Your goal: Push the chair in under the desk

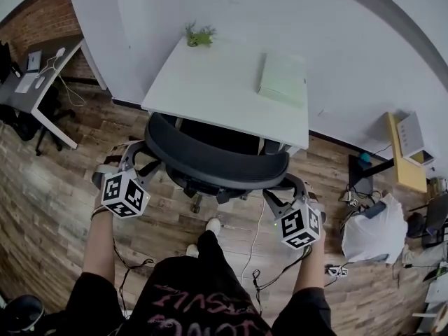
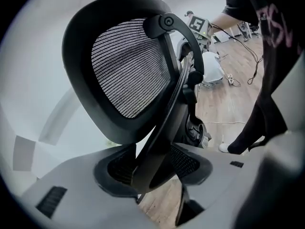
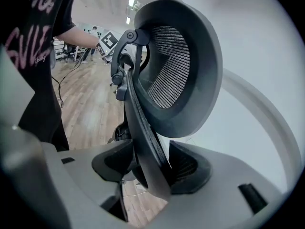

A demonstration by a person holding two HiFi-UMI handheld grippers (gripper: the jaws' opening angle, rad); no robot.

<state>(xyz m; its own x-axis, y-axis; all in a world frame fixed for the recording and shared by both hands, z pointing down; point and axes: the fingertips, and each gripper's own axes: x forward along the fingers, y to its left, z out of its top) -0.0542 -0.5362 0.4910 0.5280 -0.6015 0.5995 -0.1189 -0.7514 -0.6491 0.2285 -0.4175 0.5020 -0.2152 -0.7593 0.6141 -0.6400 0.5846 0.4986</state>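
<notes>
The office chair (image 1: 213,163) stands at the white desk (image 1: 210,82) with its seat hidden beneath the desktop. Only the curved black mesh backrest and a bit of the base show from above.

The left gripper (image 1: 140,152) is clamped on the backrest's left edge, and the left gripper view shows the dark frame pinched between its pads (image 2: 188,161). The right gripper (image 1: 281,186) bites the right edge the same way, its jaws closed on the rim (image 3: 147,166).

A pale green notebook (image 1: 282,79) and a small green object (image 1: 199,36), too small to identify, lie on the desktop. Wood floor (image 1: 56,187) surrounds the chair, and the person's arms are cut off at the frame bottom.
</notes>
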